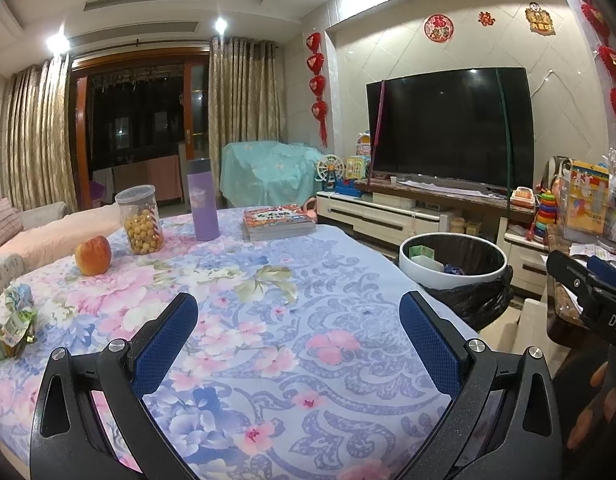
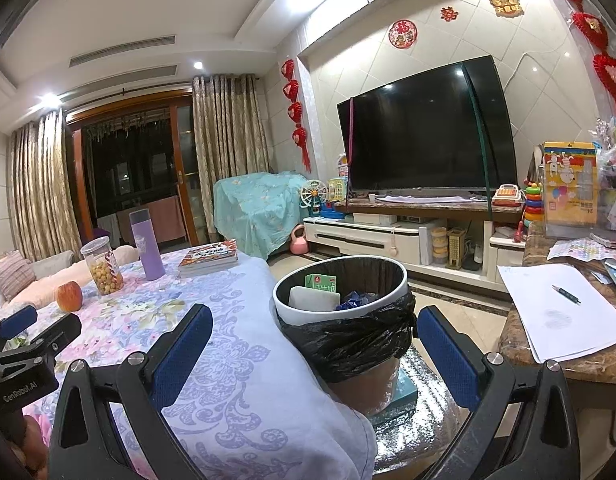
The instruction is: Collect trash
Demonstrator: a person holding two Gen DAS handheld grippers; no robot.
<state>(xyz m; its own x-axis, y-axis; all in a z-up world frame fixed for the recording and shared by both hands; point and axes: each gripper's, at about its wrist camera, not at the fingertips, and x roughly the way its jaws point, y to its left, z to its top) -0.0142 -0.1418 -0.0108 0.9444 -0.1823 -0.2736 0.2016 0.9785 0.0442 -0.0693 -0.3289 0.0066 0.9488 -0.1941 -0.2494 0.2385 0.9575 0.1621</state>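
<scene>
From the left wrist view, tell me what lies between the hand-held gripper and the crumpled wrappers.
Only bare floral tablecloth lies between the left hand-held gripper and the crumpled wrappers at the table's left edge, as the left wrist view shows.

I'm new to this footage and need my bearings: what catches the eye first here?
The big dark TV fills the wall ahead, red ornaments hanging to its left. In front lies the table's floral cloth, with a bin lined with a black bag off its right edge, a green carton showing inside. Crumpled wrappers sit at the cloth's left edge; both the left gripper and right gripper are open and empty.
</scene>
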